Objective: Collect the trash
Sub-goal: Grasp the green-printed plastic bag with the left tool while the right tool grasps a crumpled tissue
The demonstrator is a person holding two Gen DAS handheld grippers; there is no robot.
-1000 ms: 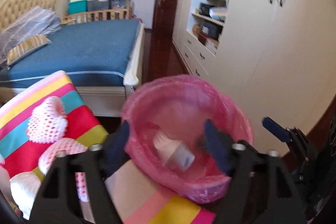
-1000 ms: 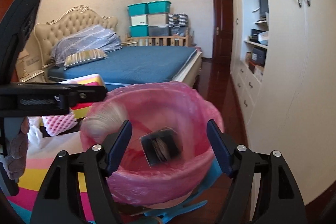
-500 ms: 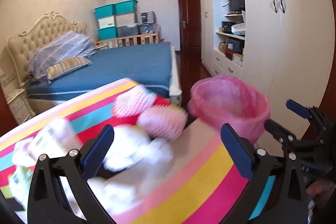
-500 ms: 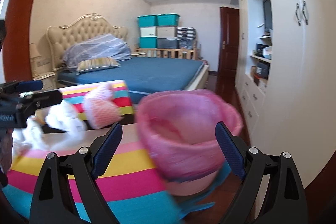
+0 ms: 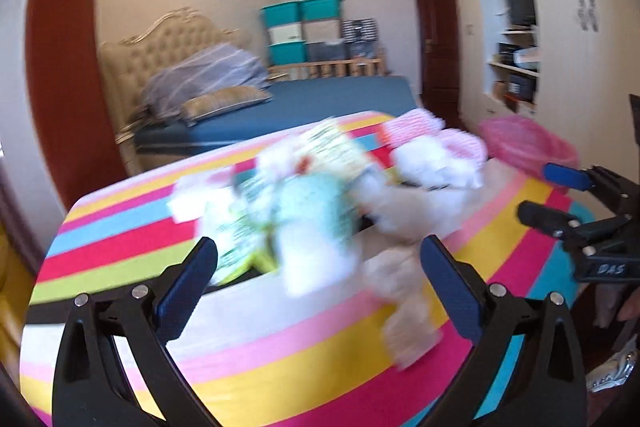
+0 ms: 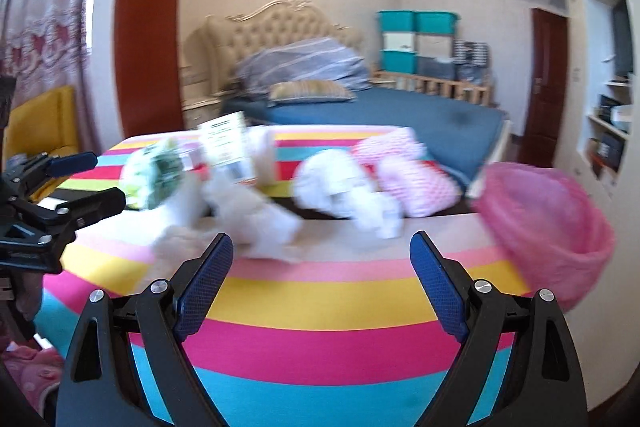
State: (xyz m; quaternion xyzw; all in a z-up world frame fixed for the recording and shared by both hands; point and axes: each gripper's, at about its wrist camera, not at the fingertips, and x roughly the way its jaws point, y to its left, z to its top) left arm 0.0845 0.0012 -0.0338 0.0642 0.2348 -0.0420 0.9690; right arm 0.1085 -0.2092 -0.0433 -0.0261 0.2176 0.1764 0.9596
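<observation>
A pile of trash lies on the striped table (image 5: 280, 339): green and white wrappers (image 5: 304, 211), crumpled white tissues (image 5: 432, 163) and pink foam nets (image 6: 412, 167). The picture is blurred by motion. My left gripper (image 5: 320, 267) is open and empty just in front of the wrappers. My right gripper (image 6: 320, 263) is open and empty in front of the white tissues (image 6: 260, 219). The pink-lined trash bin (image 6: 548, 219) stands off the table's right edge; it also shows in the left wrist view (image 5: 528, 147).
A bed with a blue cover (image 6: 380, 111) lies behind the table. White wardrobes and shelves (image 5: 516, 67) line the right wall. A yellow chair (image 6: 40, 123) stands at the left. Each gripper shows in the other's view, the right one (image 5: 560, 195) and the left one (image 6: 80, 179).
Both grippers have swung left, away from above the pink bin to face the trash pile on the table. Both stay open and empty.
</observation>
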